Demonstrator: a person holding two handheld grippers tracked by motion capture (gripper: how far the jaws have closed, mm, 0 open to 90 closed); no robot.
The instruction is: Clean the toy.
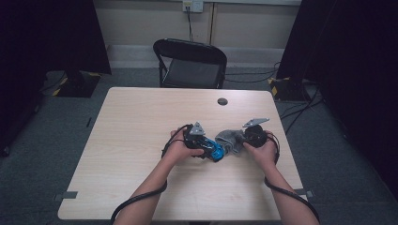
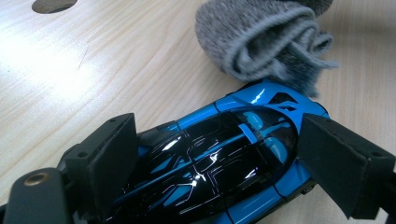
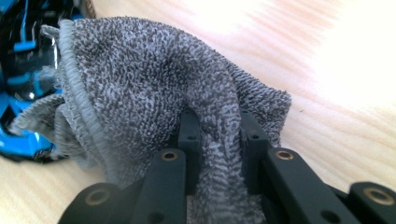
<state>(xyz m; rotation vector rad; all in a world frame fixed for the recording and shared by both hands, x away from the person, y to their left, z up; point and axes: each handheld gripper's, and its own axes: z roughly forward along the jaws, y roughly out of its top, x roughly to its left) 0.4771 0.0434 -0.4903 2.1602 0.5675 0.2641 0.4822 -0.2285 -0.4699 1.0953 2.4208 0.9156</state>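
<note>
The left claw (image 2: 212, 163) clamps the glossy blue-and-black toy car (image 2: 219, 158), hard and slippery; the right claw (image 3: 217, 140) pinches the soft, limp grey terry cloth (image 3: 154, 84).

Glossy blue-and-black toy car (image 2: 219, 158) flat on bench; bunched grey cloth (image 2: 266, 39) touching its nose, at 1 o'clock.

Place: I worked in what looked like a recording lab.
Floor: grey carpet (image 1: 42, 140), trailing cables (image 1: 300, 110).
Furniture: one pale wooden table (image 1: 141, 122), black folding chair (image 1: 190, 63) beyond its far edge.
Surroundings: dark curtains (image 1: 51, 37), wall socket (image 1: 193, 5).
</note>
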